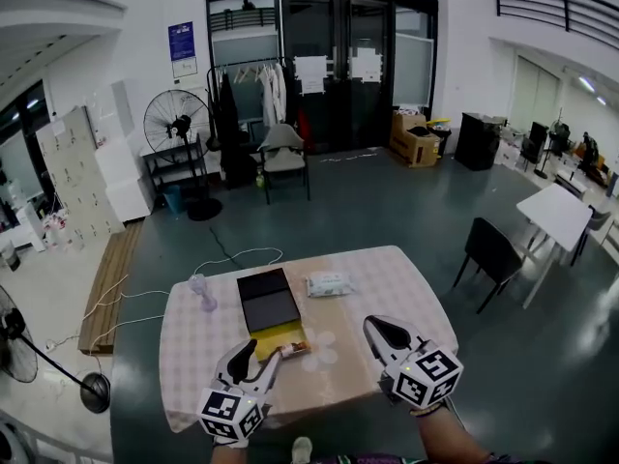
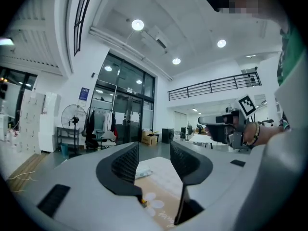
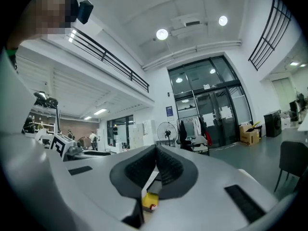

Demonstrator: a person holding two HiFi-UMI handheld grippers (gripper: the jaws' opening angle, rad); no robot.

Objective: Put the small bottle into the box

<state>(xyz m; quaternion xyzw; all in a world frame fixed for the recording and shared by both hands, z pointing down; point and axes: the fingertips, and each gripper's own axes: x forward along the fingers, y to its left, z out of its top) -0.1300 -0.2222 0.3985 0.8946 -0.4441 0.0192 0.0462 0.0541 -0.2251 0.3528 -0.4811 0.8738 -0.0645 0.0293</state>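
A black box [image 1: 269,298] lies flat in the middle of the checked table [image 1: 387,278], with a yellow flap or pack [image 1: 280,335] at its near end. A small pale, translucent bottle-like thing [image 1: 202,293] lies left of the box. My left gripper [image 1: 259,354] [image 2: 153,160] hovers open over the near edge beside the yellow part, with nothing between its fingers. My right gripper [image 1: 379,329] [image 3: 156,165] is shut and empty, above the table to the right. In the right gripper view the yellow piece [image 3: 151,199] shows below the jaws.
A white packet [image 1: 329,283] [image 2: 144,173] lies right of the box. A black chair [image 1: 491,249] and a white table [image 1: 556,211] stand to the right. A fan [image 1: 19,341], floor cables [image 1: 232,256] and a wooden board [image 1: 108,283] are on the left.
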